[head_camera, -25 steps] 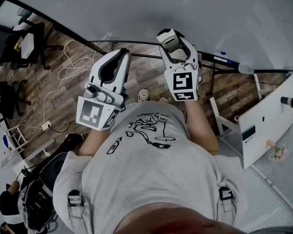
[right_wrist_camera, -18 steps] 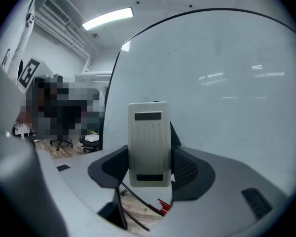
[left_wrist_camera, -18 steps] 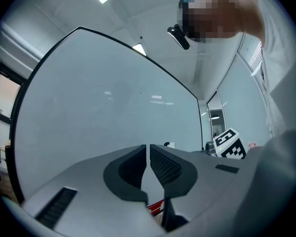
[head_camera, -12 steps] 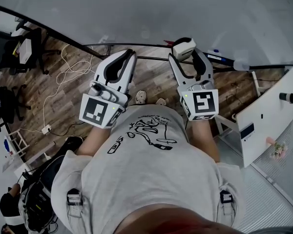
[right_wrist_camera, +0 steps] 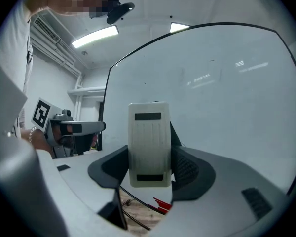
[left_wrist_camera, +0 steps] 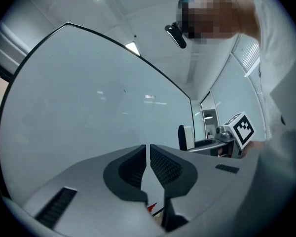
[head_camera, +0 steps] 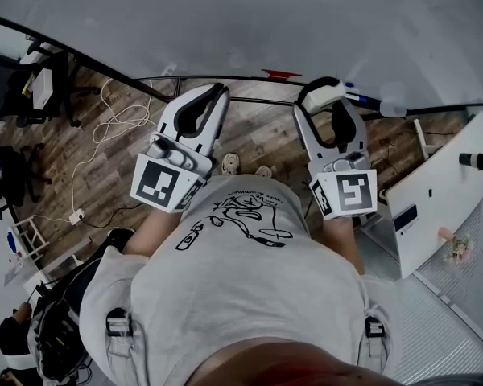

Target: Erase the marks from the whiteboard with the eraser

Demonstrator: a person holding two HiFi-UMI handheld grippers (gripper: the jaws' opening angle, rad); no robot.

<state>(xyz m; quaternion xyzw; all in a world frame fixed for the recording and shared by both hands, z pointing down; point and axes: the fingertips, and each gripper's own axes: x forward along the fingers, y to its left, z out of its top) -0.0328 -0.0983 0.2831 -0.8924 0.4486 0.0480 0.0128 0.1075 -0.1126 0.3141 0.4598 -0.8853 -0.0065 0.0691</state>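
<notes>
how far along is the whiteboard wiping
Done: most of the whiteboard looks clean. In hand: the right hand-held gripper is shut on the eraser, near the board's lower edge; the left hand-held gripper is shut, empty. Left: a red mark by the bottom edge needs wiping.

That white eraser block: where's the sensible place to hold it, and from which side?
By its two long side edges, coming from its ribbed back, as the right gripper does here. The eraser is a narrow slab, so the jaws span its width and the far face is left free toward the whiteboard.
</notes>
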